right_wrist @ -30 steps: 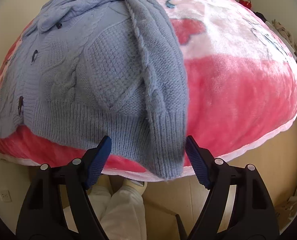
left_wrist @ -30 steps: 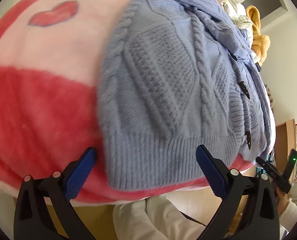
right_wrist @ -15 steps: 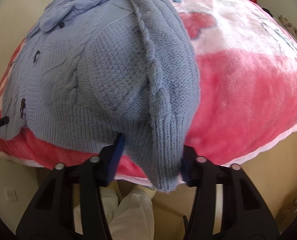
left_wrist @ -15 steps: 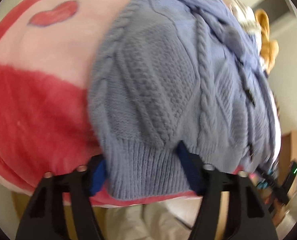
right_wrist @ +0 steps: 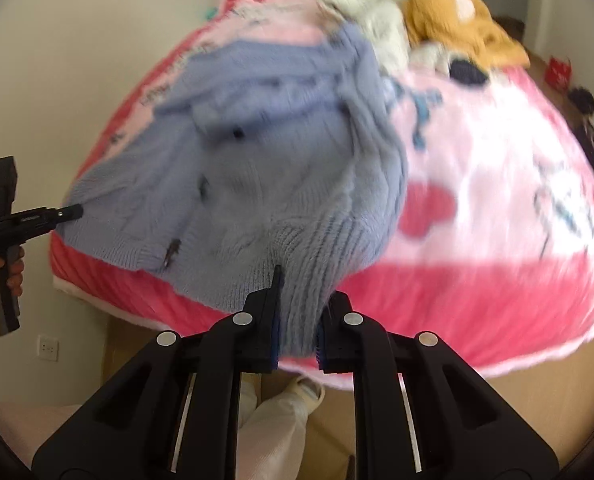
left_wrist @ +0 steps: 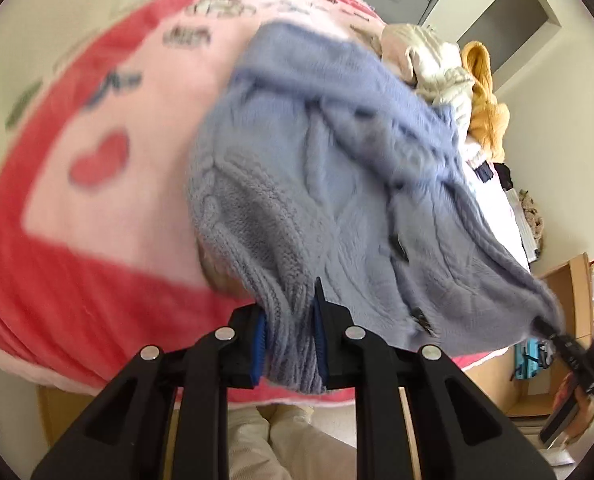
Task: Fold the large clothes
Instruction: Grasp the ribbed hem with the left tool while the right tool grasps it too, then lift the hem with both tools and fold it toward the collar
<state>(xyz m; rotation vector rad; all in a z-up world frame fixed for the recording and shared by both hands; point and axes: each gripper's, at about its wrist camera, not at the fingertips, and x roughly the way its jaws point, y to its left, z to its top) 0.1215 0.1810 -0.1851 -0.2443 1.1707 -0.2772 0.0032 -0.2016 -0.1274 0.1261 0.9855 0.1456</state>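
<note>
A blue cable-knit cardigan (left_wrist: 337, 184) with dark toggle buttons lies on a pink and red blanket (left_wrist: 97, 168) on the bed. My left gripper (left_wrist: 289, 320) is shut on the ribbed hem at one corner and lifts it off the blanket. My right gripper (right_wrist: 299, 312) is shut on the hem of the cardigan (right_wrist: 265, 168) at the other corner, also raised. Each gripper shows in the other's view: the right one in the left wrist view (left_wrist: 553, 330) and the left one in the right wrist view (right_wrist: 71, 212), both pinching the hem.
A pile of cream (right_wrist: 369, 20) and orange (right_wrist: 453, 12) clothes lies at the far end of the bed. The blanket (right_wrist: 497, 184) stretches to the right. The bed's near edge and my legs (right_wrist: 277, 420) are below. A cardboard box (left_wrist: 573, 280) stands at right.
Both grippers have closed on the cardigan's hem and lifted it up and toward the far end. The hem has bunched between the jaws. The view now shows more of the bed.
</note>
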